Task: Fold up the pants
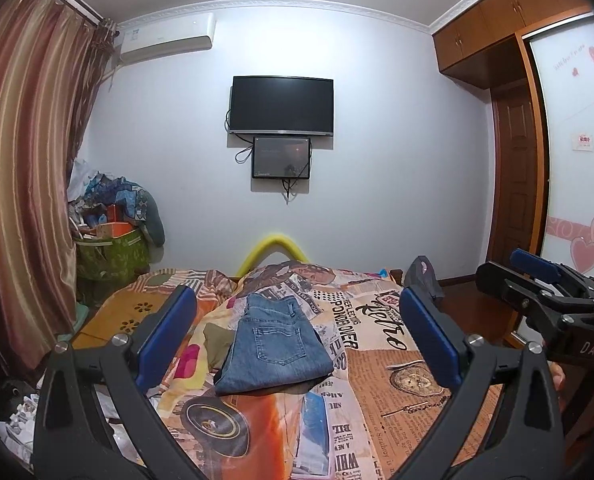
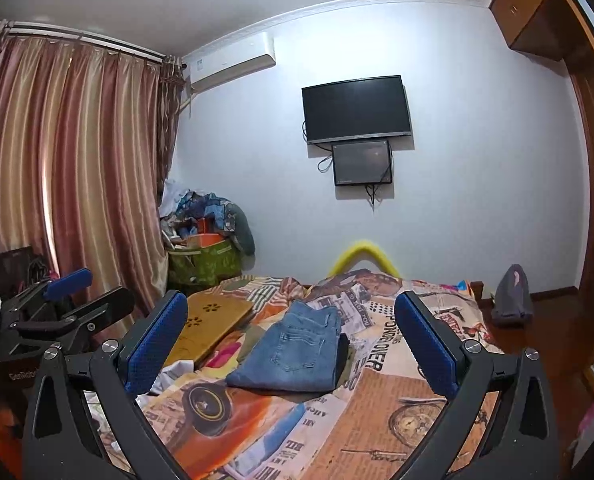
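Note:
Blue jeans [image 1: 275, 346] lie folded in a compact rectangle on the patterned bedspread [image 1: 397, 396], back pocket up. They also show in the right wrist view [image 2: 297, 350]. My left gripper [image 1: 297, 330] is open and empty, held back from the jeans and above the bed. My right gripper [image 2: 291, 330] is open and empty too, also held back from the jeans. The right gripper shows at the right edge of the left wrist view [image 1: 537, 280]; the left gripper shows at the left of the right wrist view [image 2: 73, 292].
A wooden board [image 2: 209, 326] lies on the bed left of the jeans. A grey garment [image 2: 511, 298] sits at the bed's far right corner. A yellow foam arc [image 1: 273, 252] stands at the bed's foot. Curtains [image 2: 77, 168] and a cluttered green bin [image 2: 205, 260] are left.

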`<state>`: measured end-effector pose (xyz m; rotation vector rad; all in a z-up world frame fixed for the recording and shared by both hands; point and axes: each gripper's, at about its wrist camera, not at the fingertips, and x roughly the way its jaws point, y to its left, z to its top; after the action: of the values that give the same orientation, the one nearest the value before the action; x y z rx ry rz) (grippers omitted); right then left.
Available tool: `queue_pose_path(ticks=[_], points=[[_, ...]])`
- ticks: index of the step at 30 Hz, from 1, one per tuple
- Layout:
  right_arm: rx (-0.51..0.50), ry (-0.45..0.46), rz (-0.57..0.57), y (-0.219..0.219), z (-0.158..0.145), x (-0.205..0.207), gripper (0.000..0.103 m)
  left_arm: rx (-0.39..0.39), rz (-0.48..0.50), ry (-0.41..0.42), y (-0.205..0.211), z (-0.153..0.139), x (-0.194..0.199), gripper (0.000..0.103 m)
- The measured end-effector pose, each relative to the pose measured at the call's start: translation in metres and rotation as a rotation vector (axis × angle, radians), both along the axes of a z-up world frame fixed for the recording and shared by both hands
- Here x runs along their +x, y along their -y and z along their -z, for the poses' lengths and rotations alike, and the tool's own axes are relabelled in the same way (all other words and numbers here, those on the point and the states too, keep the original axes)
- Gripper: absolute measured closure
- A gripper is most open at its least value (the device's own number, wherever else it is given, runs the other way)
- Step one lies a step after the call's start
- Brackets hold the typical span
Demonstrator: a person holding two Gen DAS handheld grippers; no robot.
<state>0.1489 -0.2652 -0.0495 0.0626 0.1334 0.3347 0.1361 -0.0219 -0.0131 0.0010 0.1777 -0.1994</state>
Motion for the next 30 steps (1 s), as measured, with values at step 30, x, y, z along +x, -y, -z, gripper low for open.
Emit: queue_pose_path(ticks=[30], points=[[0.018, -0.016, 0.005, -0.0005, 0.0015, 0.0016, 0.0, -0.014, 0.046, -0.034, 0.0008, 0.0064, 0.0054, 0.001]])
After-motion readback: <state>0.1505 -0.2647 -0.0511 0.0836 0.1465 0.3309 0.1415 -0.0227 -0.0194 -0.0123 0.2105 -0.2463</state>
